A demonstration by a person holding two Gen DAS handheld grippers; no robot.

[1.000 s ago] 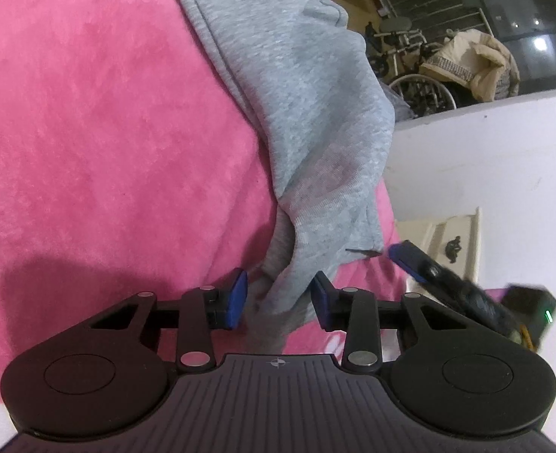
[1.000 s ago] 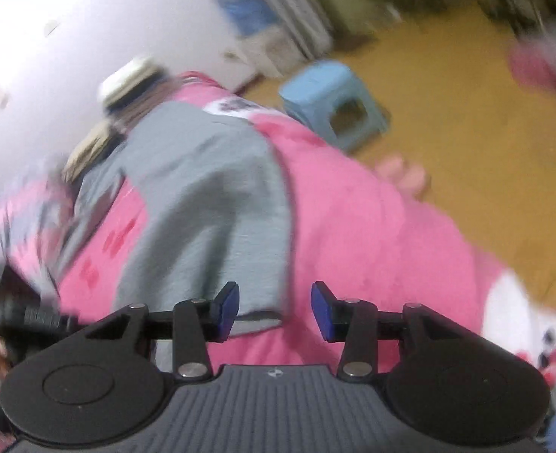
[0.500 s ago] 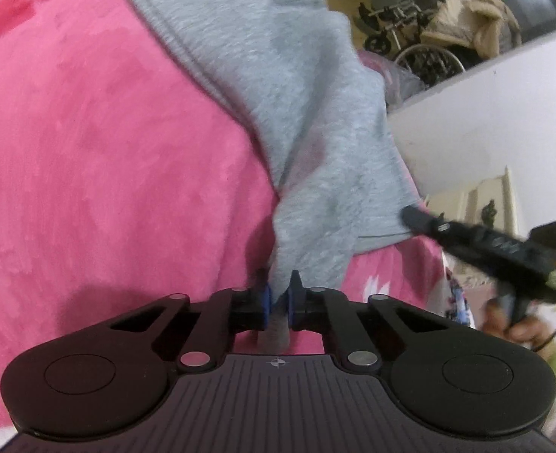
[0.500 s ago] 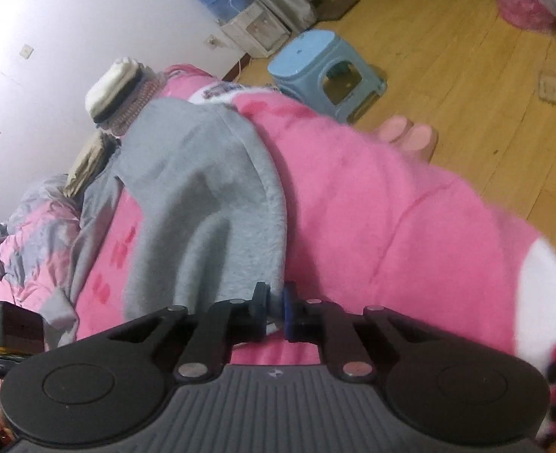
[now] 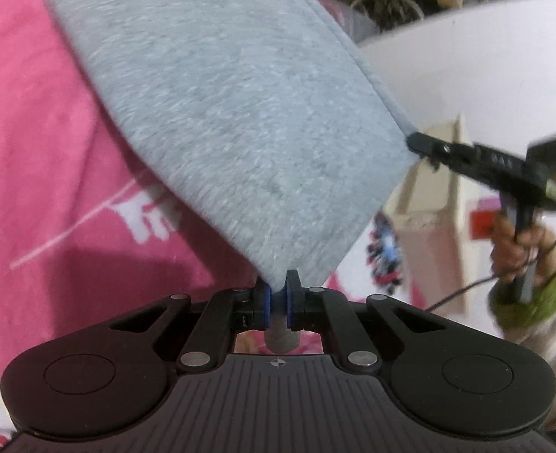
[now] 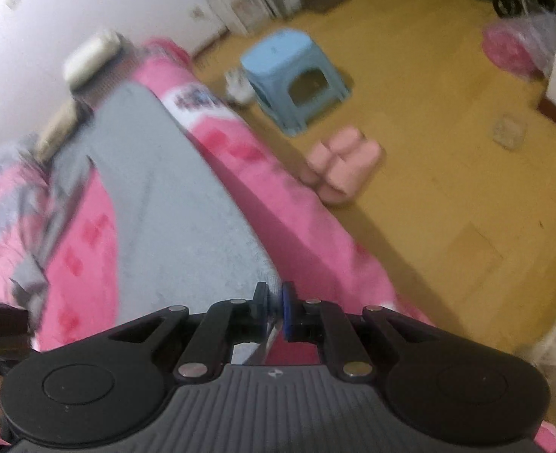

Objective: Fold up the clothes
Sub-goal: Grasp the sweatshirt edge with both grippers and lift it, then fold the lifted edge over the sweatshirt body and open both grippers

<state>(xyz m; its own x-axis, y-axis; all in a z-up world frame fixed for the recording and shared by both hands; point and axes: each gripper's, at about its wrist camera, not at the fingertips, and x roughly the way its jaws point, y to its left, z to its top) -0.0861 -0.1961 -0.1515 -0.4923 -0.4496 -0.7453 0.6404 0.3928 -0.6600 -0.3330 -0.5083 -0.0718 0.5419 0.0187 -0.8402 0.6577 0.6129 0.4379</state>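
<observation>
A grey sweatshirt (image 5: pixel 240 105) lies on a pink blanket (image 5: pixel 32 151) spread over a bed. My left gripper (image 5: pixel 277 304) is shut on one bottom corner of the garment, with a tuft of grey cloth showing behind the pads. My right gripper (image 6: pixel 274 311) is shut on the other bottom corner of the grey sweatshirt (image 6: pixel 172 211). In the left wrist view the right gripper (image 5: pixel 416 140) pinches the far corner, and the hem hangs stretched between the two, lifted off the blanket. A hand in a green cuff (image 5: pixel 519 241) holds it.
The pink blanket (image 6: pixel 315 234) ends at the bed edge above a wooden floor (image 6: pixel 448 188). A blue stool (image 6: pixel 293 75) and pink slippers (image 6: pixel 342 162) stand on the floor. Folded items (image 6: pixel 89 56) sit at the bed's far end. A white wall (image 5: pixel 485 56) is close on the right.
Both grippers went from open around the hem to shut on its corners. They then rose, lifting the hem and pulling it taut between them.
</observation>
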